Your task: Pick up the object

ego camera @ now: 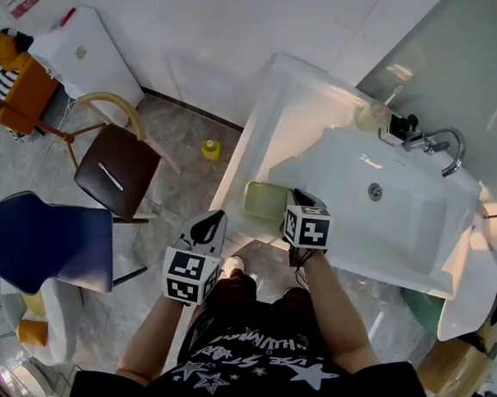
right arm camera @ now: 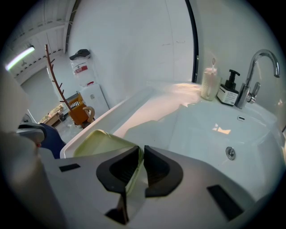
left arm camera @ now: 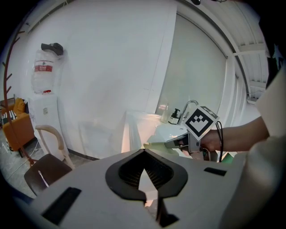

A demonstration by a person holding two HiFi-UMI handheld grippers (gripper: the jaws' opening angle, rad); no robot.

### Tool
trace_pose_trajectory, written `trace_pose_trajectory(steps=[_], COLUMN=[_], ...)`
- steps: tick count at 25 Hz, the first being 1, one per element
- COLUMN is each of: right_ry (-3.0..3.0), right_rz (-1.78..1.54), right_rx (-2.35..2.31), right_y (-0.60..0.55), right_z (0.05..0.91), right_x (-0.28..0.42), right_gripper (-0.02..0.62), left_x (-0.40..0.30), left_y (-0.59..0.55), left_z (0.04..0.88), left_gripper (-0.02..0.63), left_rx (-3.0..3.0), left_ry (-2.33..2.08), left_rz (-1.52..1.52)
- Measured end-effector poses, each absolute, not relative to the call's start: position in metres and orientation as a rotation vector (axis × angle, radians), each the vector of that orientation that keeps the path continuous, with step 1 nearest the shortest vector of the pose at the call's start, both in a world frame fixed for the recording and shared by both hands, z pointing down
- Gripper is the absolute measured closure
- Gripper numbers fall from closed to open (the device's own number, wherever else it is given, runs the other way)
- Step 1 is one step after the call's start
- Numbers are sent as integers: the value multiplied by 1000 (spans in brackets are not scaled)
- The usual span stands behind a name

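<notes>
A pale green shallow dish (ego camera: 261, 199) lies on the white counter at the left end of the sink (ego camera: 278, 109). My right gripper (ego camera: 292, 200) reaches it from the near side. In the right gripper view the right gripper (right arm camera: 142, 154) has its black pads pressed on the near rim of the dish (right arm camera: 100, 141), one pad on each side of the rim. My left gripper (ego camera: 211, 226) hangs in the air over the floor, left of the counter, apart from the dish. Its tips (left arm camera: 143, 152) meet with nothing between them. The left gripper view shows the dish (left arm camera: 153, 142) edge-on beyond those tips.
A white basin (ego camera: 392, 236) with a drain sits right of the dish. A chrome faucet (ego camera: 442, 145), a clear bottle (ego camera: 372, 118) and a black pump dispenser (right arm camera: 229, 87) stand at the back. On the floor to the left are a brown chair (ego camera: 117, 169), a blue chair (ego camera: 50, 241) and a yellow object (ego camera: 210, 149).
</notes>
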State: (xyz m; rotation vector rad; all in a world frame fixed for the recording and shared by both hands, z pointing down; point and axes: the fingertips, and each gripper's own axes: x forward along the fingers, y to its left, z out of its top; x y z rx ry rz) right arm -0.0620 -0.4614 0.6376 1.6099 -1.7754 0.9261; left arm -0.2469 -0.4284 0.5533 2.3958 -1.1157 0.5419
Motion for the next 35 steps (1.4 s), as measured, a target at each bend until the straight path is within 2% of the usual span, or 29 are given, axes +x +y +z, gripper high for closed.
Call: trace_pose_trajectory(steps=[16,35], right_ry=[-1983,-2218], right_rz=[845,735], right_rx=[1614,1394], right_y=[-415,-309], right_z=[560,533], right_x=[-10,61], right_gripper=[548,549], left_x=[-210,-143], left_y=[-364,-224], left_z=[506,485], left_gripper=[591,591], left_rx=[2346,2210], left_ry=[-1345,-1666], left_rz=[451,374])
